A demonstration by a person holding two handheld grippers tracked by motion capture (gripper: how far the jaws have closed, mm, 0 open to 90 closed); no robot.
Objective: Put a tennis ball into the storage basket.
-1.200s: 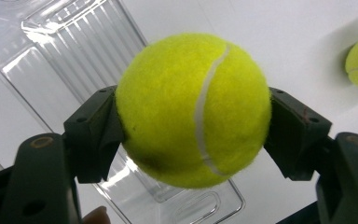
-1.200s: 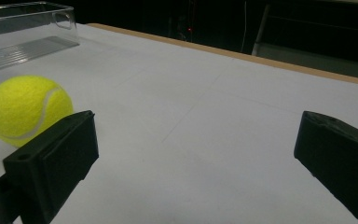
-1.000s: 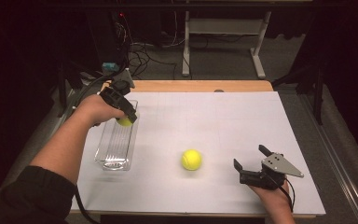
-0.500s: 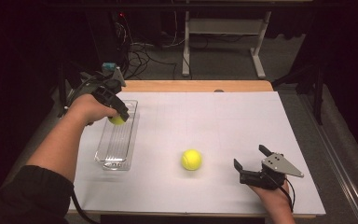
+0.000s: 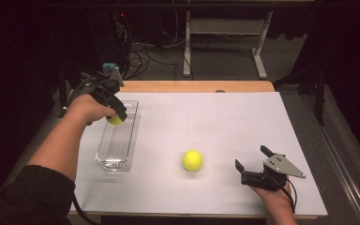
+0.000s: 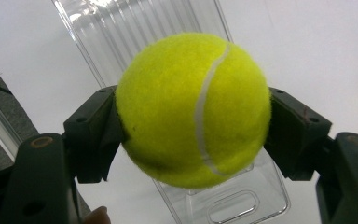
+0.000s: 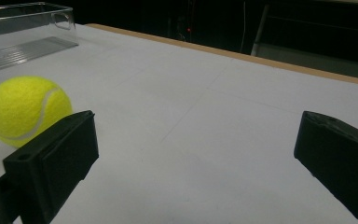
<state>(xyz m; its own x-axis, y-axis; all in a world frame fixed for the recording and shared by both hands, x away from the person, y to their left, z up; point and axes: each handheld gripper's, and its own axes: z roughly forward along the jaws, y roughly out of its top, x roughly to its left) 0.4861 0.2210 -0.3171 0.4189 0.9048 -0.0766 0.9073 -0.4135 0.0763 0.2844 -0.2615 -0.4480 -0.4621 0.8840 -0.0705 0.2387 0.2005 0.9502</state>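
Left gripper (image 5: 115,111), upper left of the high view: jaws clamped on a tennis ball (image 6: 193,109), one pad on each side, as seen square-on in the left gripper view. Ball held above the far end of a clear ribbed bin (image 5: 117,140), not yet resting on its floor; bin lying lengthwise at the left edge of the white table (image 5: 225,117), nothing inside as far as visible.

Second tennis ball (image 5: 192,160) loose on the table, lower middle of the high view, well apart from the bin and near the right gripper (image 5: 255,165). In the right gripper view, the same ball at (image 7: 27,110) at the left edge, just behind the left jaw and outside the gap. Right jaws spread wide, nothing between them, gripper resting low at the lower right of the high view with the person's hand (image 5: 274,194) beneath it.

Judged progress: roughly halfway on the first ball, picked up and carried over the bin, release still to come. Second ball untouched so far; grasp, carry and drop all left. Likely next: lower and let go into the bin, then on to the loose ball.
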